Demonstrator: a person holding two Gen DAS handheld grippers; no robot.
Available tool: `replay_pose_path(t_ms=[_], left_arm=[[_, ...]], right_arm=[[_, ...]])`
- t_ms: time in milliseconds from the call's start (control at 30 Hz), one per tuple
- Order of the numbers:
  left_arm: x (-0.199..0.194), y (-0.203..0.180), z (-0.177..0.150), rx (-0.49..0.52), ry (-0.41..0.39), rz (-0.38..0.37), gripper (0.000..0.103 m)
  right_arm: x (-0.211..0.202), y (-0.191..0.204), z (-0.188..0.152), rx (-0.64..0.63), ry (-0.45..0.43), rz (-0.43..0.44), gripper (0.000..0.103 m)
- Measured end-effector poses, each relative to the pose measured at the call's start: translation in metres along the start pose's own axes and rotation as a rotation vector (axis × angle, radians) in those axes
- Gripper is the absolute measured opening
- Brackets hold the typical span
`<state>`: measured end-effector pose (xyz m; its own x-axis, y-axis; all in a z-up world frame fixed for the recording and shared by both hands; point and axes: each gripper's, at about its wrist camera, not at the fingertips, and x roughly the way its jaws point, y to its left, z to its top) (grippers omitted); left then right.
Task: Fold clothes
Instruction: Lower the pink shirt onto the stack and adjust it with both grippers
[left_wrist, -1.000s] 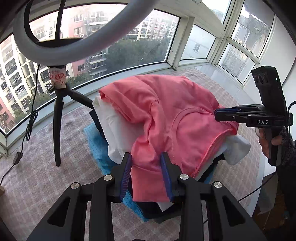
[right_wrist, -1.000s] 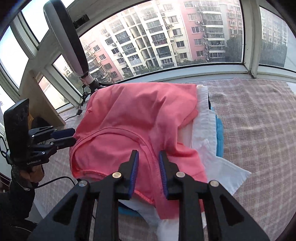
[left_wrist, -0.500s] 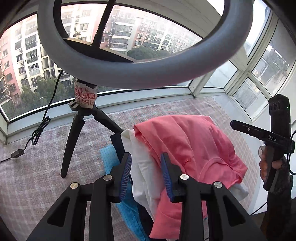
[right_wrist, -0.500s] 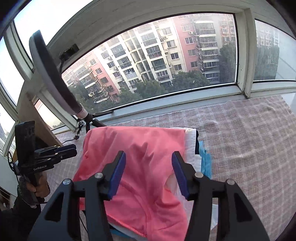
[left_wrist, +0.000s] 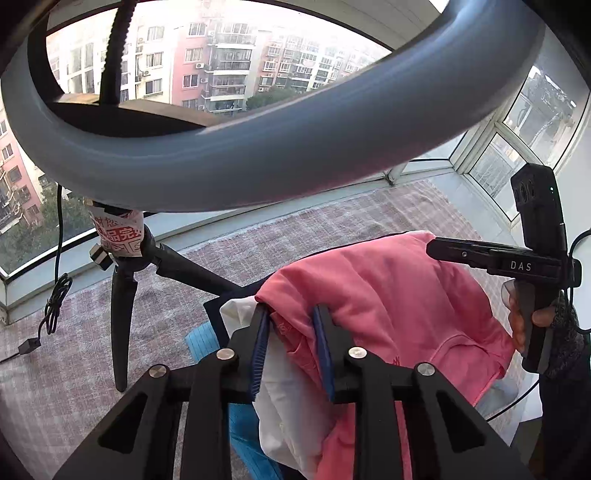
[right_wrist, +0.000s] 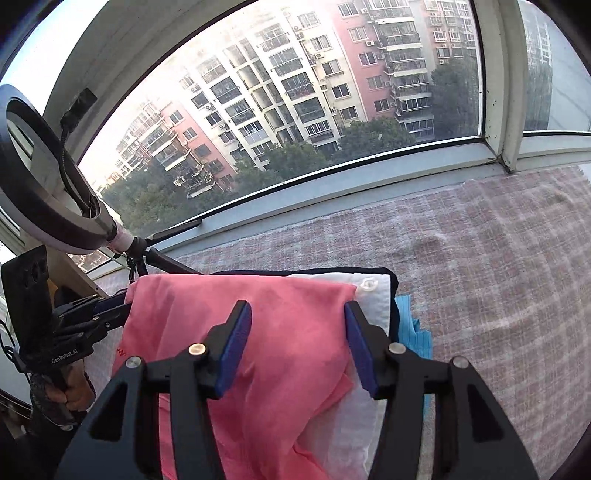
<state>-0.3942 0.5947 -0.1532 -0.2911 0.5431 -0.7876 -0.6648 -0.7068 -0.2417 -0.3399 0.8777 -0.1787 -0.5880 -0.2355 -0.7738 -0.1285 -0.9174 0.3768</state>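
Note:
A pink garment (left_wrist: 399, 295) lies on top of a pile, over a white garment (left_wrist: 280, 398), a dark one and a blue one (right_wrist: 417, 336). My left gripper (left_wrist: 291, 332) is at the pink garment's left end. Its jaws are closing, and a bunched fold of pink fabric fills the gap between the blue pads. In the right wrist view the left gripper (right_wrist: 118, 304) meets the pink edge. My right gripper (right_wrist: 295, 332) hangs open above the pink garment (right_wrist: 288, 325) with nothing pinched. Seen from the left wrist, the right gripper (left_wrist: 436, 248) hovers over the garment's far right side.
The pile rests on a checked pinkish cloth (right_wrist: 498, 258) that covers a window ledge. A ring light (left_wrist: 295, 158) on a black tripod (left_wrist: 122, 314) stands close to the left of the pile, its cable (left_wrist: 55, 299) trailing on the cloth. Window frames bound the far side.
The right gripper's jaws went from nearly shut to wide apart and it drew back from the pink garment. The left gripper slid toward the ring light and narrowed onto a pink fold.

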Motion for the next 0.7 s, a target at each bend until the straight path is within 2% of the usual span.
replay_pose_path(t_ms=[33,133,267,333,400,433,467,533,600,633,700], left_arm=[[0.000,-0.002,0.000,0.011,-0.003,0.007,0.012],[-0.004,-0.008,-0.001,0.053,-0.017,0.032,0.008],[-0.021,-0.018,-0.001,0.097,-0.078,0.067,0.007],[-0.027,-0.015,0.001,0.146,-0.116,0.155,0.006],[-0.014,-0.012,0.001,0.162,-0.097,0.227,0.006],[-0.008,-0.008,0.000,0.151,-0.073,0.213,0.007],[-0.005,-0.004,-0.001,0.132,-0.058,0.196,0.009],[-0.011,0.004,-0.004,0.103,-0.055,0.163,0.009],[-0.027,0.007,-0.010,0.090,-0.063,0.123,0.010],[-0.035,0.009,-0.014,0.087,-0.064,0.110,0.012],[-0.048,0.009,-0.027,0.076,-0.031,0.034,0.020]], right_arm=[[0.003,-0.002,-0.001,0.005,0.011,0.000,0.049],[0.007,-0.005,-0.004,0.014,0.019,0.006,0.016],[-0.008,-0.005,-0.005,0.015,-0.020,0.038,0.007],[-0.020,0.001,-0.003,-0.019,-0.058,0.006,0.007],[-0.029,0.008,0.000,-0.099,-0.101,-0.107,0.007],[-0.026,0.008,0.001,-0.115,-0.092,-0.149,0.007],[-0.022,0.002,0.002,-0.080,-0.068,-0.138,0.008],[-0.015,-0.014,0.003,0.013,-0.015,-0.092,0.008],[-0.023,-0.022,-0.002,0.070,-0.029,-0.012,0.009],[-0.027,-0.022,-0.004,0.069,-0.023,0.004,0.012],[-0.036,-0.018,-0.011,0.039,-0.012,-0.006,0.022]])
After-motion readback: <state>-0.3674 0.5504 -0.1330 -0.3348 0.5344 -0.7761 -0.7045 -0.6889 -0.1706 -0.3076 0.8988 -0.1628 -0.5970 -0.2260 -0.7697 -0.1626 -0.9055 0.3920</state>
